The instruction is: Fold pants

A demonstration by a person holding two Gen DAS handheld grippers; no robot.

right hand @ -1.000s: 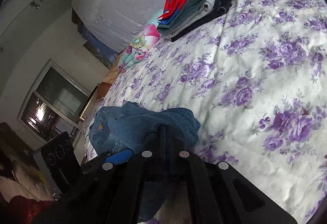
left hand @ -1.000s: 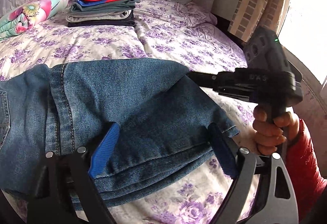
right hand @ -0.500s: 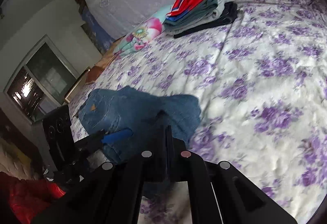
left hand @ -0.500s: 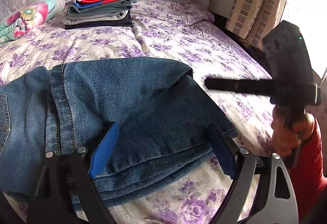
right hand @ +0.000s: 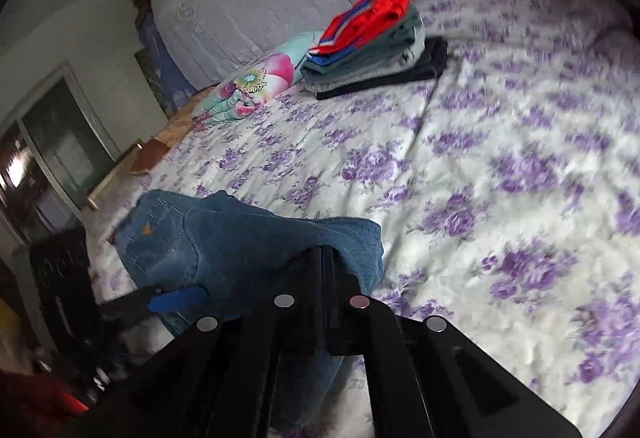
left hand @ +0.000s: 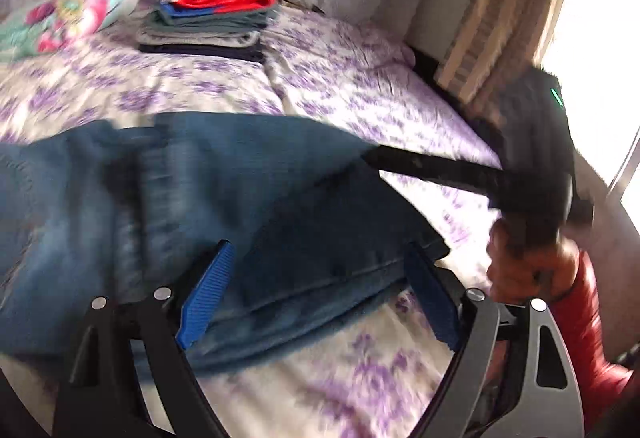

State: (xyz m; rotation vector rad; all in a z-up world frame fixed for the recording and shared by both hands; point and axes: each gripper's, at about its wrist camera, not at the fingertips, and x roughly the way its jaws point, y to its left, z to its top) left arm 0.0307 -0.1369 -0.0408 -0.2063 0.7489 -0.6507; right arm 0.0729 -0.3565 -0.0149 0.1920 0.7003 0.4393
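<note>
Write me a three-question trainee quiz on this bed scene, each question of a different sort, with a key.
1. True or false: the left gripper has its jaws wide open over the jeans.
2. Which garment tops the folded stack? A) red B) yellow C) white
3. Fill in: the bedspread is printed with ______ flowers.

Key: 1 true; 2 A; 3 purple.
</note>
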